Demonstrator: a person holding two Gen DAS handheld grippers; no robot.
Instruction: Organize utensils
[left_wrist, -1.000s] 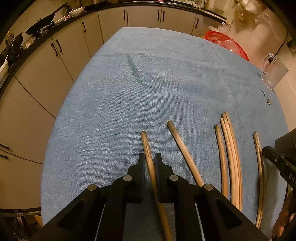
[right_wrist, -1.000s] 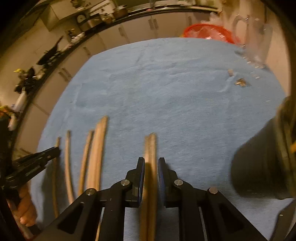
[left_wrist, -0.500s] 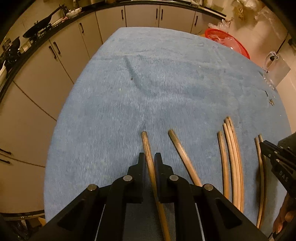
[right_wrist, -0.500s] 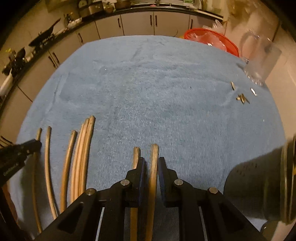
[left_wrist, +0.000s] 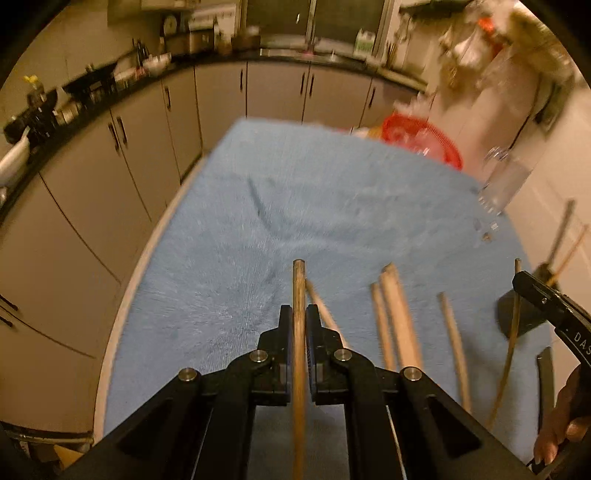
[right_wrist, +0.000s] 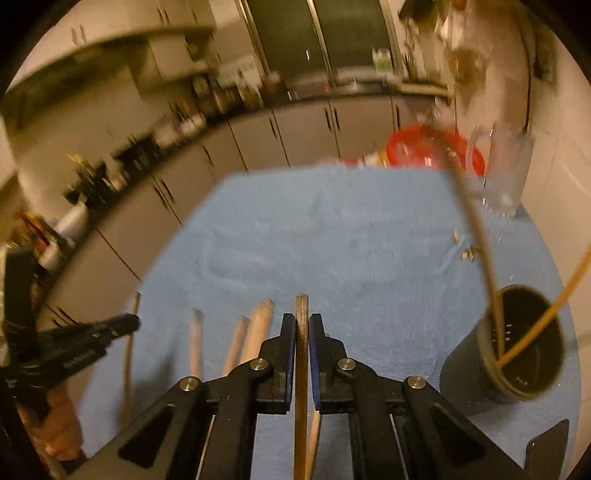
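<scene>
One thin brown wooden chopstick (left_wrist: 298, 295) is clamped by the left gripper (left_wrist: 298, 317), another wooden chopstick (right_wrist: 301, 317) by the right gripper (right_wrist: 302, 328), the dark cylindrical holder (right_wrist: 517, 350) at three o'clock.

The blue towel (right_wrist: 332, 240) lies bare from its middle out toward twelve o'clock, a broad lane where a gripper could pass. At the far edge, near one o'clock, a red basket (right_wrist: 417, 147) and a clear glass pitcher (right_wrist: 506, 173) stand close together and bar that corner. Small scraps (right_wrist: 467, 253) lie near two o'clock. At four o'clock the dark utensil holder (right_wrist: 517, 354) stands with two chopsticks leaning out of it, their upper ends reaching over the towel. Loose chopsticks (right_wrist: 255, 328) lie in a row at eight to nine o'clock, with narrow strips of towel between them.
</scene>
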